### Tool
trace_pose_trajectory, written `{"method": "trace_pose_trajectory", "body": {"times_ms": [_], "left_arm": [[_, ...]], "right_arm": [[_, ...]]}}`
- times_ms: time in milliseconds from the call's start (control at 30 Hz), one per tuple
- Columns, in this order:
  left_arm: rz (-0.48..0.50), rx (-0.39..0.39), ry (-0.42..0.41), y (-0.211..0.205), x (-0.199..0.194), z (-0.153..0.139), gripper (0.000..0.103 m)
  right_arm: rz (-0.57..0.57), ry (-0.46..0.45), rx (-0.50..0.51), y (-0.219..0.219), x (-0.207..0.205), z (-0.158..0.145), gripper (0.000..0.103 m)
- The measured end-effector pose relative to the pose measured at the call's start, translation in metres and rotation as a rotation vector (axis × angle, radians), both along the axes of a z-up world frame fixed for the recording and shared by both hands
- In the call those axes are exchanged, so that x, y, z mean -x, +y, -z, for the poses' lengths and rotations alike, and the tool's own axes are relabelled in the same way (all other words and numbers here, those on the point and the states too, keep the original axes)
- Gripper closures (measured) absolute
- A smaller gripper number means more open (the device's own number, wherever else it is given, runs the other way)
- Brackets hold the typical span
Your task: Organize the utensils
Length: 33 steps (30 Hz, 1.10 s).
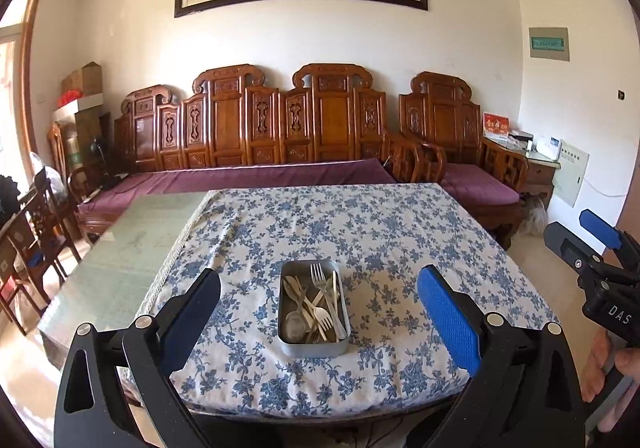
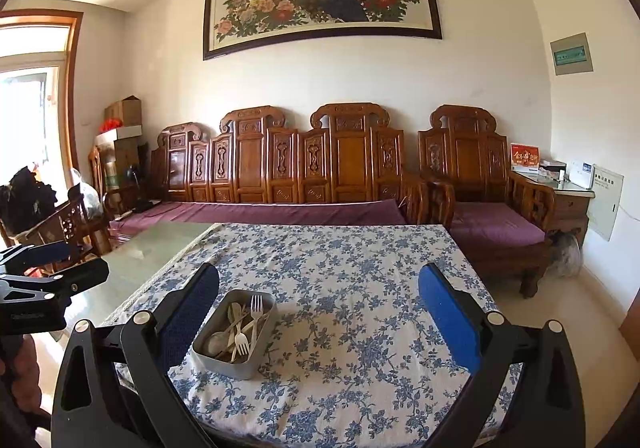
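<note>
A grey metal tin sits on the blue-flowered tablecloth near the table's front edge. It holds several forks, spoons and knives lying mixed together. My left gripper is open and empty, held above and in front of the tin, which shows between its fingers. My right gripper is open and empty, to the right of the tin. The forks show in that view too. The right gripper also shows at the right edge of the left wrist view.
The cloth covers the right part of a glass-topped table. A carved wooden sofa with purple cushions stands behind the table. Wooden chairs stand at the left. A side cabinet stands at the far right.
</note>
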State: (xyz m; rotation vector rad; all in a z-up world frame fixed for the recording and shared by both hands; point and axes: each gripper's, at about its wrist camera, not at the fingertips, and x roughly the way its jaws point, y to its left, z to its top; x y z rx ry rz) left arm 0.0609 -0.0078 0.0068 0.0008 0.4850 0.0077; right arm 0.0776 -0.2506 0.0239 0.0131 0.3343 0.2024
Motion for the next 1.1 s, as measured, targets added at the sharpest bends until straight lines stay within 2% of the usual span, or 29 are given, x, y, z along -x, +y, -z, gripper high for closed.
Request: {"method": "trace_pose_trajectory", "body": {"times_ms": [1100], "left_arm": [[-0.008, 0.014, -0.019, 0.0063, 0.0030, 0.0033, 0.008]], "right_arm": [[0.006, -0.003, 0.011, 0.0069, -0.0010, 0.0021, 0.003]]}}
